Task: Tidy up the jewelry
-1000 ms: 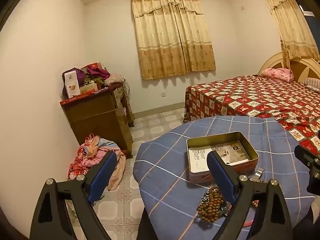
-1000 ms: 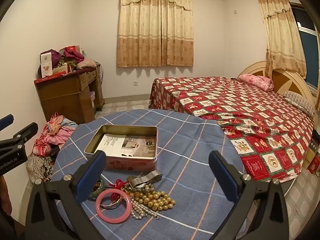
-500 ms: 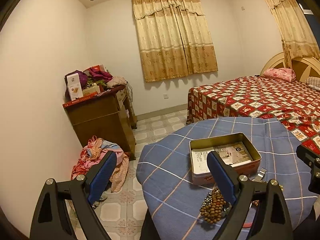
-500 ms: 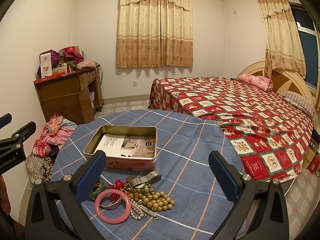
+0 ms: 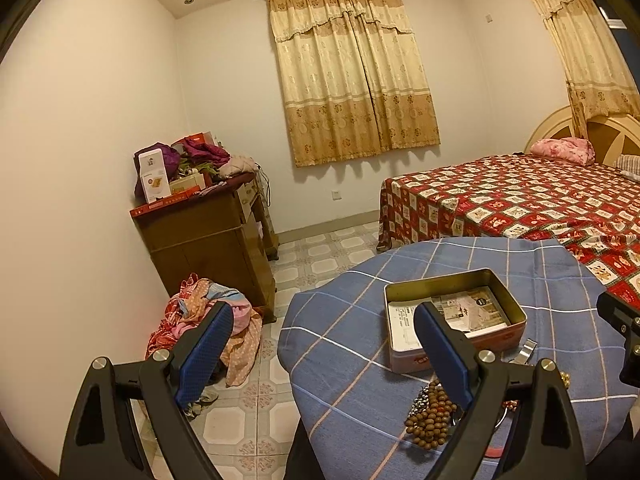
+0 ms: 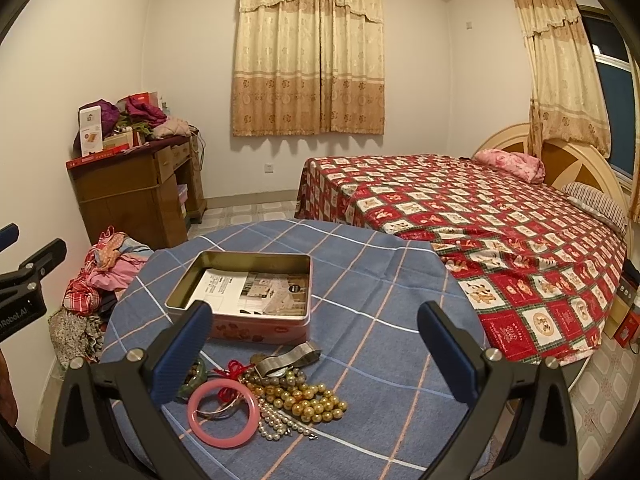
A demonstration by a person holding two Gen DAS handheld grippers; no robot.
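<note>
An open metal tin (image 6: pixel 244 300) with papers inside sits on the round table with a blue checked cloth (image 6: pixel 380 280); it also shows in the left wrist view (image 5: pixel 456 316). In front of it lies a jewelry pile: a pink bangle (image 6: pixel 223 414), gold beads (image 6: pixel 312 400), a pearl strand (image 6: pixel 276 424), a metal watch band (image 6: pixel 288 358). Brown wooden beads (image 5: pixel 430 420) show in the left wrist view. My right gripper (image 6: pixel 314 354) is open, empty, above the pile. My left gripper (image 5: pixel 320 354) is open, empty, over the table's left edge.
A bed with a red patterned cover (image 6: pixel 480 220) stands right of the table. A wooden cabinet (image 5: pixel 208 248) piled with boxes and clothes stands at the left wall. A heap of clothes (image 5: pixel 200 320) lies on the tiled floor by it.
The left gripper has drifted left and back, so the tin and table sit further right in its view. The right gripper has barely moved. Both stay open.
</note>
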